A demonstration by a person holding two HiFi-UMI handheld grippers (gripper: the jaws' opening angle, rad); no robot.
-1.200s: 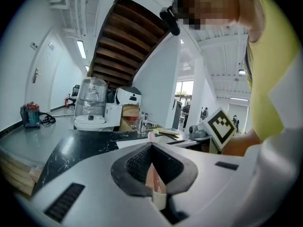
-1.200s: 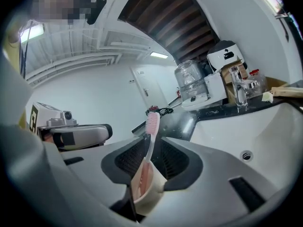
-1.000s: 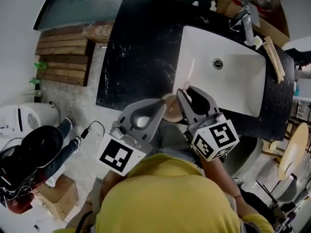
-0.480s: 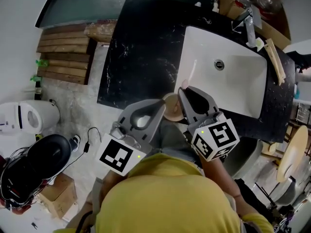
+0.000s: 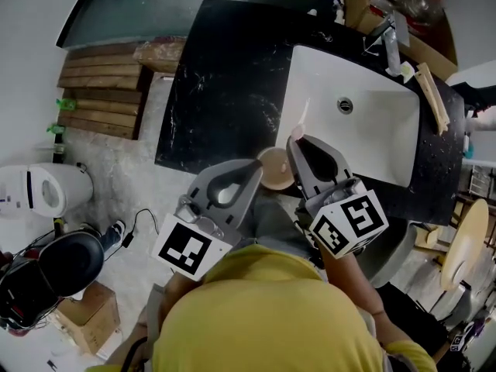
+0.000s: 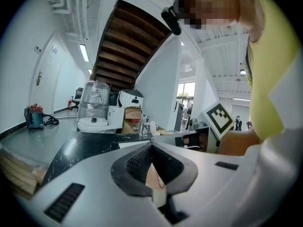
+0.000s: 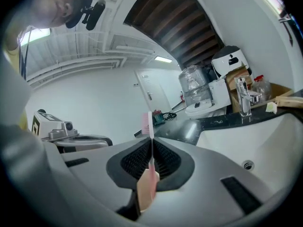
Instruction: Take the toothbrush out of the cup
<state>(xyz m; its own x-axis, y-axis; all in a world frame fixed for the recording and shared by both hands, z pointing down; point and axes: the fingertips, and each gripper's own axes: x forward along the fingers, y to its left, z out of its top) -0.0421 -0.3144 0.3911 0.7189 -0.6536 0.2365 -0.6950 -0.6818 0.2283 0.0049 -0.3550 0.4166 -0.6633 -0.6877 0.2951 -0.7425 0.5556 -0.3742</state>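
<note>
So the left hand-held gripper (image 5: 258,175) is clamped on the tan cup (image 5: 277,169) by the bench (image 5: 217,91) edge, and beside it the right hand-held gripper (image 5: 297,147) has just been closing and pinches the pink toothbrush (image 7: 150,126) handle, bristles pointing toward the sink (image 5: 372,130).

I work in a big white hall, like a lab: a sink (image 5: 372,142) in a black surface (image 5: 225,76) beside wooden stairs (image 5: 101,91), cardboard boxes (image 5: 89,312) around.
</note>
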